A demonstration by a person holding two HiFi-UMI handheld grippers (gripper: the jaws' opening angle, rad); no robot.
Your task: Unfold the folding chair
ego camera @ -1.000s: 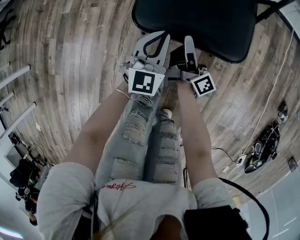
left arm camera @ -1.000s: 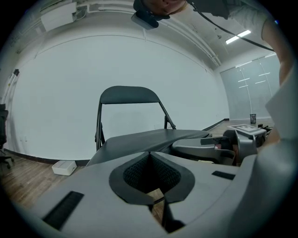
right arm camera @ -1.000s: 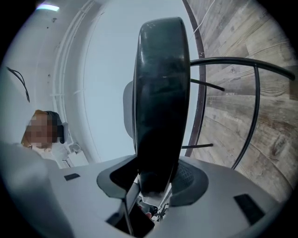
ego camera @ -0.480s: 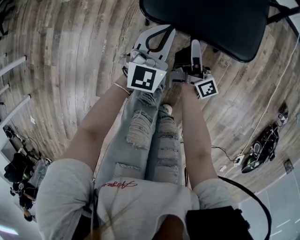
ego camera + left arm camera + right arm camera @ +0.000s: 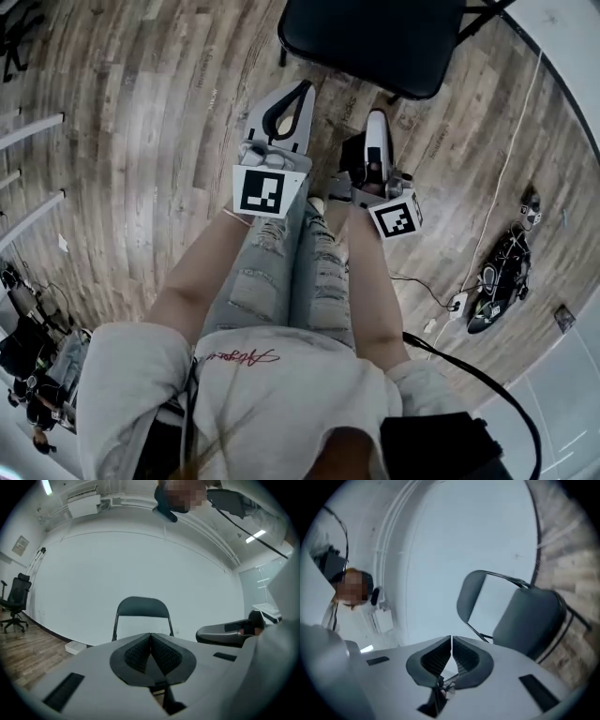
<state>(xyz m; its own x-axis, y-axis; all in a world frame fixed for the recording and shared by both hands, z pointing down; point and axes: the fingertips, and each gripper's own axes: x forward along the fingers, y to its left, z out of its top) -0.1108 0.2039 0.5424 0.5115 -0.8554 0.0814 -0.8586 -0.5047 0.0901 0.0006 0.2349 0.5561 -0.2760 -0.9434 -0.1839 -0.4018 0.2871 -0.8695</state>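
Your forearms reach forward, side by side. Your left gripper [image 5: 302, 92] is clenched empty; your right gripper [image 5: 376, 122] has just closed its jaws on nothing. Farther out stands the black padded folding chair [image 5: 375, 37], unfolded; only the gripper views show its backrest [image 5: 142, 606].

even indoor light, strong fisheye bending and dark corners, right gripper view slightly blurred.

The head view's top edge cuts off the folding chair [image 5: 375, 42].
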